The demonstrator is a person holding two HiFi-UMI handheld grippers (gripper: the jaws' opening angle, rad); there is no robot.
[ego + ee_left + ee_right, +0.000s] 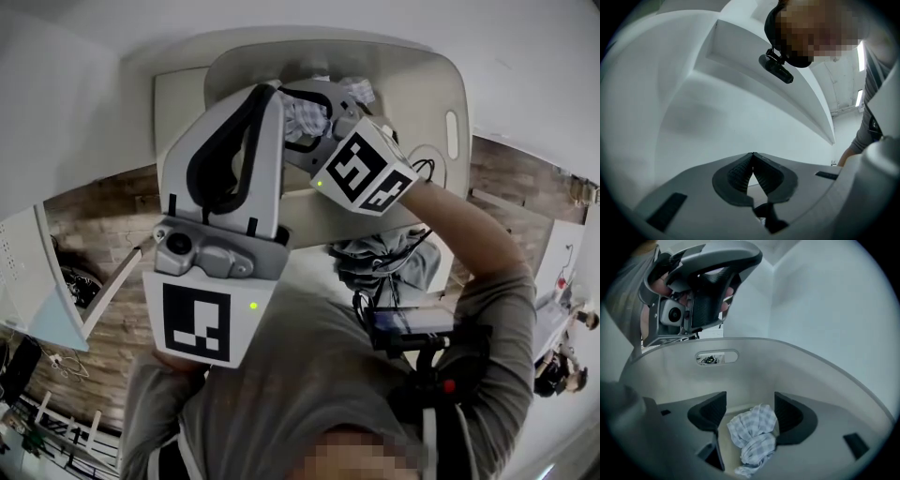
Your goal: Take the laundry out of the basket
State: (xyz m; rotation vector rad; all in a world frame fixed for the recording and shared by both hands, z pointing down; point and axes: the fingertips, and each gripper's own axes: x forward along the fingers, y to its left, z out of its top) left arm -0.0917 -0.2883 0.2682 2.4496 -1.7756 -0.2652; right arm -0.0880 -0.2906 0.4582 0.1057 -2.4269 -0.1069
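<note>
A white laundry basket (441, 75) stands at the top of the head view, on a white surface. A blue-and-white checked cloth (752, 432) lies crumpled on its floor, and the head view shows the cloth (305, 114) too. My right gripper (750, 399) reaches down into the basket with its jaws open. The cloth lies between them and the pads do not press on it. The right gripper's marker cube (366, 173) sits above the basket's near rim. My left gripper (752, 157) is held up outside the basket, shut with nothing in it, its tips (267, 89) near the rim.
The basket's far wall (811, 376) has an oval handle hole (717, 357). A grey heap of clothes (375, 253) lies on the white surface just in front of the basket. Wood-patterned floor (103, 309) shows at the left, beside a white table (19, 272).
</note>
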